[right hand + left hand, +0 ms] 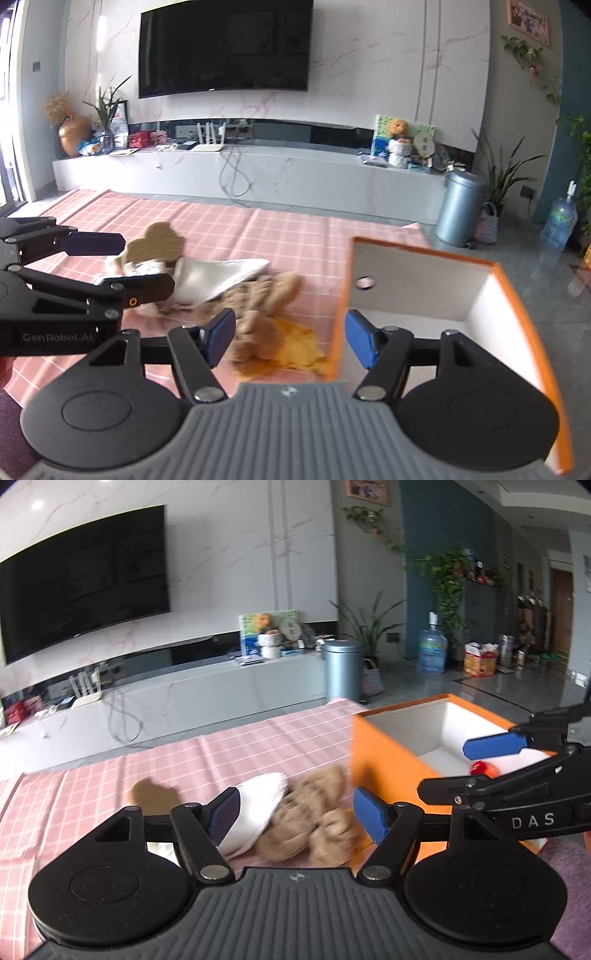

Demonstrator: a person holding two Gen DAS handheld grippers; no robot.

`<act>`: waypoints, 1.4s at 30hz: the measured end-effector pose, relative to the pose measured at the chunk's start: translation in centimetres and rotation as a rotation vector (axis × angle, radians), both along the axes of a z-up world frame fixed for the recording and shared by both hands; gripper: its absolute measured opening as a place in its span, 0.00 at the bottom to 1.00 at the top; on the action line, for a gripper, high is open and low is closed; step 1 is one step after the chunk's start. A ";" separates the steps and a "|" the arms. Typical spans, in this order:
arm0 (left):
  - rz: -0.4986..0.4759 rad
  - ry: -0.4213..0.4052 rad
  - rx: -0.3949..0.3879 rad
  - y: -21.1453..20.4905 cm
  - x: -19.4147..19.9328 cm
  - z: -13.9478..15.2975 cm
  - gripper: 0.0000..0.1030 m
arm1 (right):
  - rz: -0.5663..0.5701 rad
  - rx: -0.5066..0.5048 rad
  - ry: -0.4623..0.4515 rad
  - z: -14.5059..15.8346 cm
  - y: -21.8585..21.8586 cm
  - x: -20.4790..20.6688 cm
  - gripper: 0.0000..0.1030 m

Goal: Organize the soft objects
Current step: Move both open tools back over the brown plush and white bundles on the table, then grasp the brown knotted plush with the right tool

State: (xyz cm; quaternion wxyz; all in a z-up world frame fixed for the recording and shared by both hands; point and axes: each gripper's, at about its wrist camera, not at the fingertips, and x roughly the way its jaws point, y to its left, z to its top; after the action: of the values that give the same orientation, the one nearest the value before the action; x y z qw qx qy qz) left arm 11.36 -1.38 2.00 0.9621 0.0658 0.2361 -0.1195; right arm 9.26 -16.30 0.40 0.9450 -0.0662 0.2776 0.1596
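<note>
You see a pink checked cloth point(229, 229) with white lines, a brown plush toy point(314, 812), a white soft piece point(218, 275), a yellow cloth point(295, 350), and an orange box point(384, 753) with white inside, holding something red point(479, 767).

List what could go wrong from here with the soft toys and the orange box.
1. The brown plush toy, white cloth and yellow cloth lie overlapped; a grab may drag several at once.
2. The pile sits close to the orange box; a finger could catch its wall.
3. The left gripper and right gripper, both open, work side by side and might collide.
</note>
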 end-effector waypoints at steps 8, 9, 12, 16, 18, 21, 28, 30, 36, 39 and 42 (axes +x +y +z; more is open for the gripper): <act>0.063 -0.003 0.039 5.7 -1.5 -2.3 0.80 | 0.038 -0.006 0.079 -3.1 4.6 0.9 0.64; 0.065 -0.001 0.056 6.3 -1.4 -2.6 0.80 | 0.040 -0.010 0.085 -3.3 5.0 1.2 0.64; 0.066 0.008 0.104 7.8 -1.6 -3.6 0.80 | 0.044 -0.017 0.101 -4.0 5.8 2.1 0.64; 0.038 0.028 0.169 9.7 -1.1 -5.1 0.81 | 0.040 -0.027 0.112 -4.6 6.8 3.5 0.65; 0.011 0.032 0.222 10.1 -0.9 -5.8 0.82 | 0.040 -0.034 0.118 -5.0 7.4 4.2 0.66; -0.040 0.034 0.311 10.0 -0.1 -7.0 0.82 | 0.039 -0.047 0.122 -5.6 7.7 5.2 0.68; -0.131 0.060 0.489 9.6 3.0 -9.2 0.82 | 0.009 -0.070 0.100 -6.5 8.1 7.6 0.82; -0.147 0.072 0.500 9.5 4.0 -9.6 0.82 | -0.007 -0.077 0.100 -6.8 8.2 8.4 0.82; -0.169 0.124 0.486 9.5 6.0 -10.7 0.84 | -0.024 -0.070 0.130 -8.3 8.3 9.8 0.82; -0.162 0.141 0.491 9.6 6.2 -11.3 0.85 | -0.004 -0.094 0.124 -8.9 8.7 9.9 0.82; -0.149 0.151 0.486 9.7 6.2 -11.6 0.85 | 0.010 -0.115 0.126 -9.5 9.1 9.8 0.74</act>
State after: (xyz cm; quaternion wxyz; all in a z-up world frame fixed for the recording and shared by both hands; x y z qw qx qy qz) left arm 17.59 8.31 -9.61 0.8862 0.3031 0.3236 -0.1343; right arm 19.09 -7.20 -9.07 0.9194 -0.1119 0.3450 0.1520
